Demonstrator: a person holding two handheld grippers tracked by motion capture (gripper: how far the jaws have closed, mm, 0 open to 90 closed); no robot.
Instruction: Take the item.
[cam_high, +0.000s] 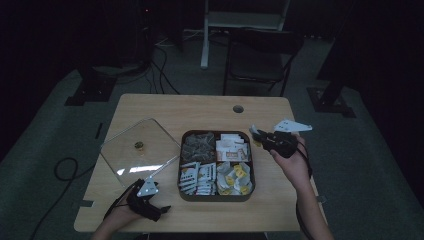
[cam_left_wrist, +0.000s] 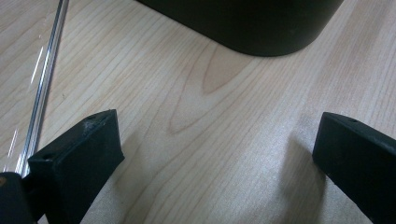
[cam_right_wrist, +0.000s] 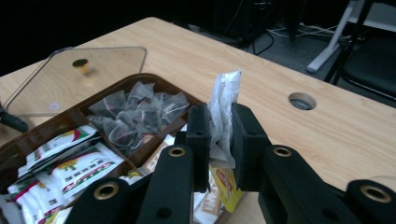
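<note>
Right jaws clamp upright tea packet (cam_right_wrist: 223, 109).

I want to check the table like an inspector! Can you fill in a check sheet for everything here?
Surface: light wooden table with a round hole.
Job's things: dark four-compartment tray of tea packets; clear square lid lying beside it.
Clutter: nothing seen.
Grippers: left gripper jaws apart, over bare wood; right gripper shut on a clear-wrapped tea bag.
Cables: black cables on the floor.
Surroundings: dark room, black folding chair.
</note>
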